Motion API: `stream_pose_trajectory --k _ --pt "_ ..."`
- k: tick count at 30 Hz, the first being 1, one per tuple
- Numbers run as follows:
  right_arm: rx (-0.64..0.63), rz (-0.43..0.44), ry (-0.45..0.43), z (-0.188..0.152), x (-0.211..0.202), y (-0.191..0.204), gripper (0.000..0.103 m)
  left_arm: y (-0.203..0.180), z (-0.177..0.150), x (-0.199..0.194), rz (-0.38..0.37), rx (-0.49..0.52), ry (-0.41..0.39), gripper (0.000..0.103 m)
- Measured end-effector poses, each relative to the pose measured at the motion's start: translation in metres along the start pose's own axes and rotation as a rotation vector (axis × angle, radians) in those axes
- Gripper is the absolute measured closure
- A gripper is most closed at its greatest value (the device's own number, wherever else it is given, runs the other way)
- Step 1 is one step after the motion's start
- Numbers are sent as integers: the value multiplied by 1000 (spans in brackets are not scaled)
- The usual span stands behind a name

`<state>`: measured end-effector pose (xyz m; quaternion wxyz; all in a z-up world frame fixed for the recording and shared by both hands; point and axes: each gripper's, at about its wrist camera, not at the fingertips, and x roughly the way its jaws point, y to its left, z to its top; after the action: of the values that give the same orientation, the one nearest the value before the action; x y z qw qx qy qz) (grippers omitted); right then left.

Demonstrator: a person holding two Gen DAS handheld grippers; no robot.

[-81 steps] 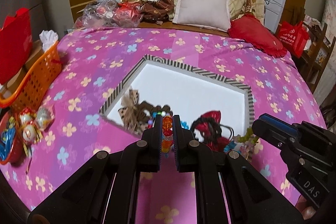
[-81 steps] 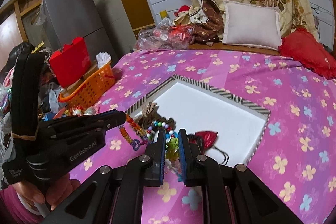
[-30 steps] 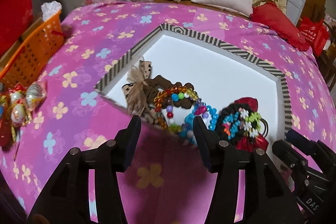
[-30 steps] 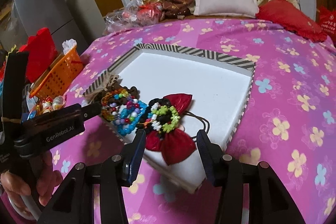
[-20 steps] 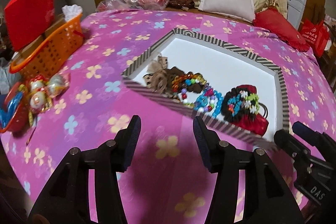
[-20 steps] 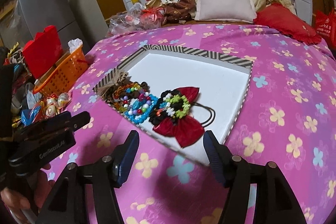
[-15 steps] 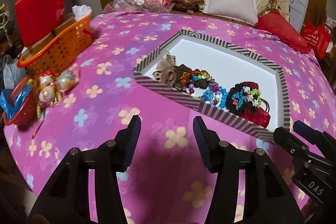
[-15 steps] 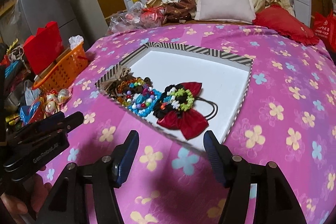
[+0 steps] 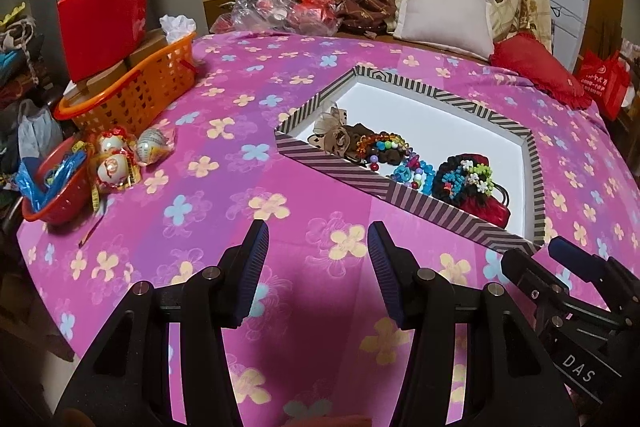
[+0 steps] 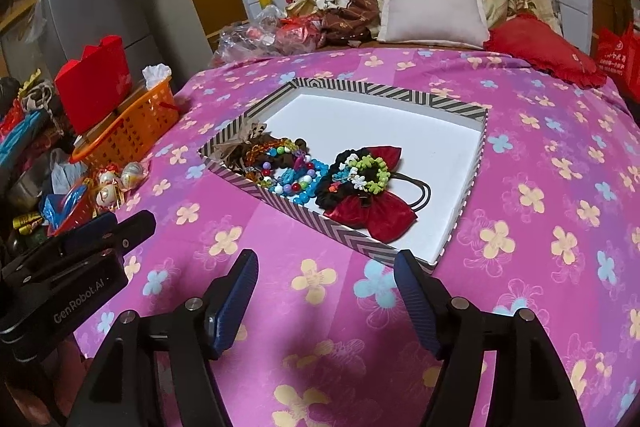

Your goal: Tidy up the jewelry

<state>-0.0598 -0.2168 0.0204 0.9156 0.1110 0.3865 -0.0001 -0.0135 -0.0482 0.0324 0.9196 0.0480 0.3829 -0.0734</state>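
A shallow striped box (image 9: 384,187) (image 10: 352,237) with a white floor lies on the pink flowered cloth. Along its near-left side lie a brown bow (image 9: 332,137) (image 10: 236,145), coloured bead bracelets (image 9: 396,155) (image 10: 288,173), a black scrunchie with beads (image 9: 464,179) (image 10: 356,175) and a red bow (image 10: 380,215). My left gripper (image 9: 318,231) is open and empty, above the cloth in front of the box. My right gripper (image 10: 326,259) is open and empty, just before the box's near corner. Each gripper shows in the other's view: the right one (image 9: 568,287), the left one (image 10: 80,251).
An orange basket (image 9: 132,95) with boxes and a red carton (image 9: 104,19) stands at the table's left. A red bowl (image 9: 52,187) and wrapped eggs (image 9: 116,163) lie near the left edge. Pillows (image 9: 444,15) and bags sit behind. A fridge (image 10: 92,11) stands at left.
Both grippers let go of bead bracelets into the box, opened, and drew back toward the near edge of the table. The box now looks farther away.
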Motion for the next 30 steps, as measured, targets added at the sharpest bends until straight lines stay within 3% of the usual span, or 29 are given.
stream_pose_trajectory --k 30 --pt "-1 5 22 -5 3 3 34 -3 -4 -7 13 12 -14 52"
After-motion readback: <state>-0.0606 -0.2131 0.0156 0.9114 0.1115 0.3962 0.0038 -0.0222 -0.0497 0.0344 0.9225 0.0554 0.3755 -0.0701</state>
